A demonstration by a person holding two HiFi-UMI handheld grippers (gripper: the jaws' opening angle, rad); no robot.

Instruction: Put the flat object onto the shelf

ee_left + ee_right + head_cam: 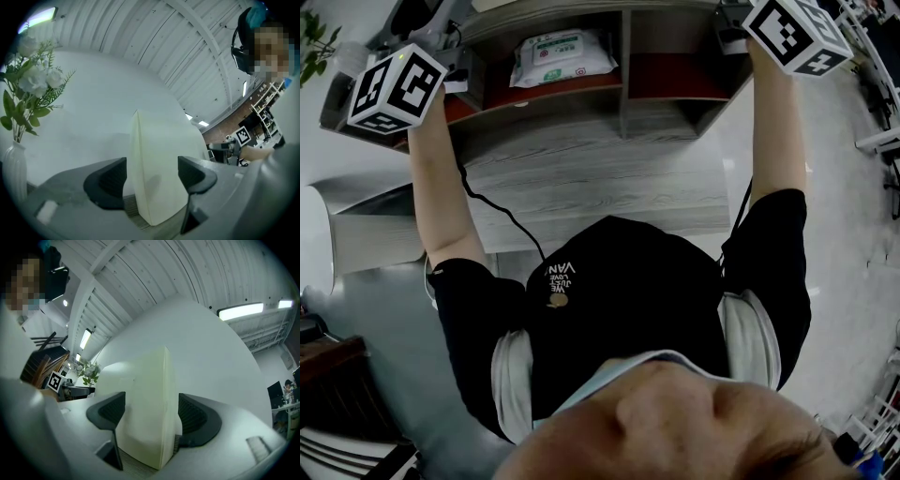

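Placing a flat panel on a shelf, release stage.

**Left gripper** (152, 171): the jaws stand wide apart. The cream panel (164, 140) rises on its edge between them, and neither pad appears to press on it; a thin gap shows beside the pad at 9 o'clock.

**Right gripper** (151, 411): the jaws are equally wide. The other end of the same panel (147, 380) stands upright between them, with a slit of clearance at the 3 o'clock pad.

In both gripper views the panel's lower edge rests on a strip of grey wood grain at 6 o'clock, which is judged to be the top board of the shelf (624, 66). A plain white wall (93, 103) lies behind the panel; whether the panel leans on it cannot be told. A vase of flowers (28, 93) stands at 9 o'clock in the left gripper view, well apart from the panel.

In the head view both arms reach up, with the marker cubes (394, 89) at 10 and 1 o'clock, so the jaws and the panel lie beyond the frame. A pack of wipes (562, 56) occupies a compartment at 12 o'clock.

**Progress:** the panel appears set down and let go, so the placing looks essentially done. What remains, by judgement, is to draw both grippers clear without tipping the panel.
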